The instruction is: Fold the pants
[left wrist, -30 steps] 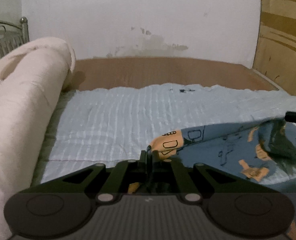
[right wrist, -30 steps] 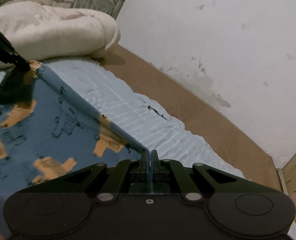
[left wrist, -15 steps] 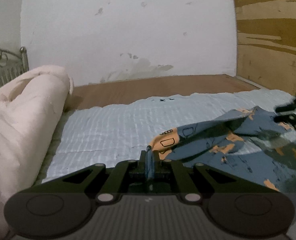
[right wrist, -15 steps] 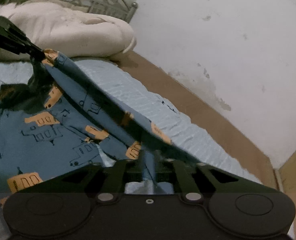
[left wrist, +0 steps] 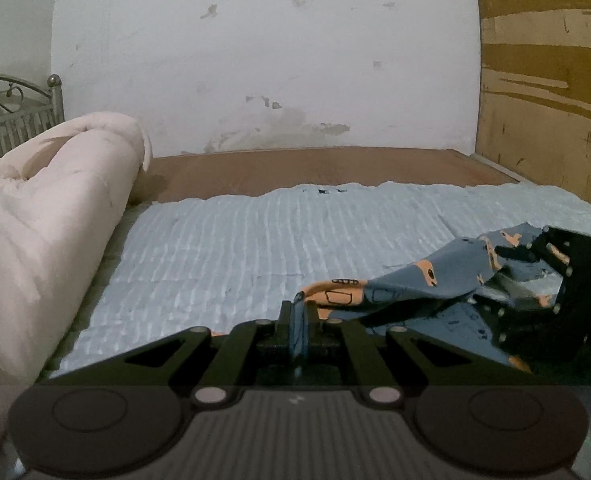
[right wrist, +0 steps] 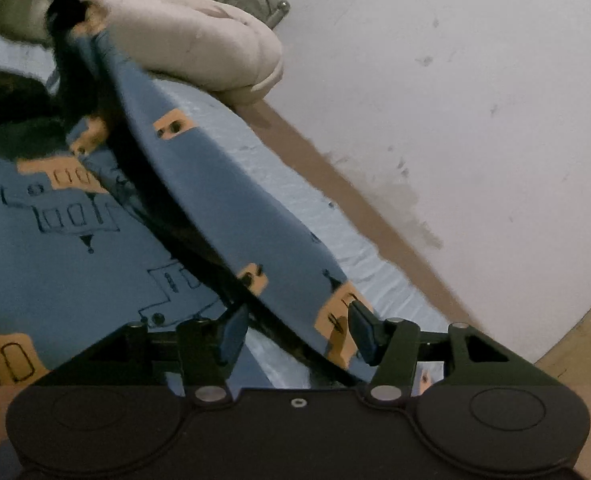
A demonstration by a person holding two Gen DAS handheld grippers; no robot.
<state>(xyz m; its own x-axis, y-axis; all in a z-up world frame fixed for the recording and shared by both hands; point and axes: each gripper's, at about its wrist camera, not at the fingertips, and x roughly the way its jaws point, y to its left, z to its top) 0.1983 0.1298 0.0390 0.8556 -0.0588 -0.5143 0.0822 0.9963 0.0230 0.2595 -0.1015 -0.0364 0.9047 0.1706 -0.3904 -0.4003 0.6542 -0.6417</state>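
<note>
The pants are blue with orange and dark line prints. They lie on a pale blue bedspread. My left gripper is shut on an edge of the pants and holds it just above the bed. In the right wrist view the pants stretch as a raised fold from the left gripper at the upper left down to my right gripper. The right gripper is open, its jaws spread on either side of the cloth edge. The right gripper also shows in the left wrist view at the right.
A rolled cream duvet lies along the left side of the bed, with a metal headboard behind it. A brown bed board and a white wall lie beyond the bedspread. A wooden panel stands at the right.
The right gripper has opened and let go of the pants edge. Both grippers have moved closer together, and the held fold has come down lower over the pants.
</note>
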